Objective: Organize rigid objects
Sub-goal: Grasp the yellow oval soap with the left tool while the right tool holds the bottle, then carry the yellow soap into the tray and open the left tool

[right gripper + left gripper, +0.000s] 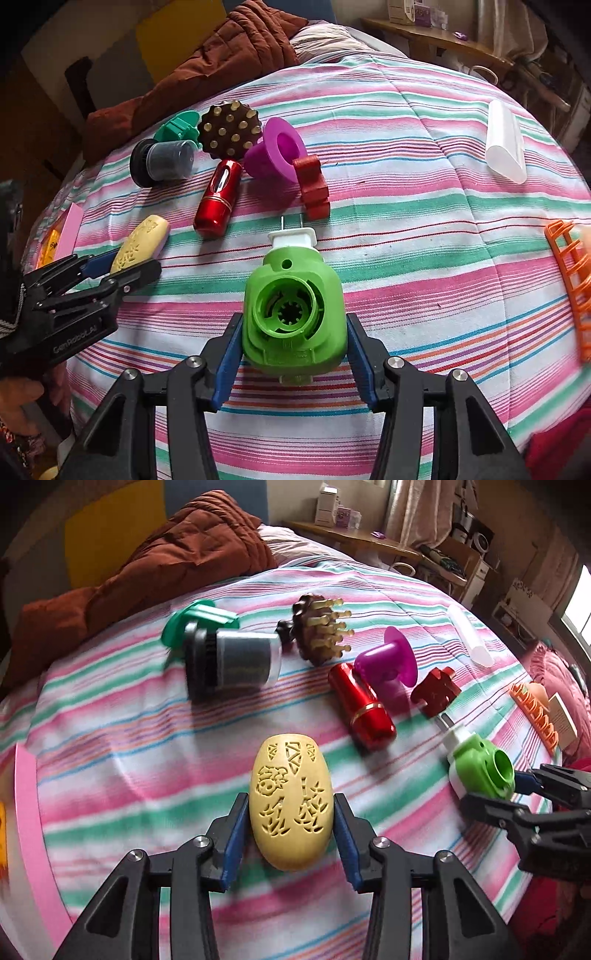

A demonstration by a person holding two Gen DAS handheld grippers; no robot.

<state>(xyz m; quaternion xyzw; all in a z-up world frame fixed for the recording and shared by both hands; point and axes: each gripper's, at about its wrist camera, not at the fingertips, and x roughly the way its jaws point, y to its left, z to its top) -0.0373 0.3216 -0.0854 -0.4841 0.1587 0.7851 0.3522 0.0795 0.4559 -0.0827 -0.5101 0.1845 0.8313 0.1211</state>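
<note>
Left gripper pinches a carved yellow oval; right gripper clamps a green plug-in device above the striped bed. Smooth, rounded sides could slip from either grip.

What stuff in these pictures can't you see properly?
- Orange rack: cut off by the right edge of the right wrist view, so its full shape is unknown.
- Green holder: left wrist view, mostly hidden behind the black-capped jar.
- Underside of the green plug: right wrist view, hidden by its own body between the right gripper fingers.
- Boxes on the far shelf: too small to read.
</note>
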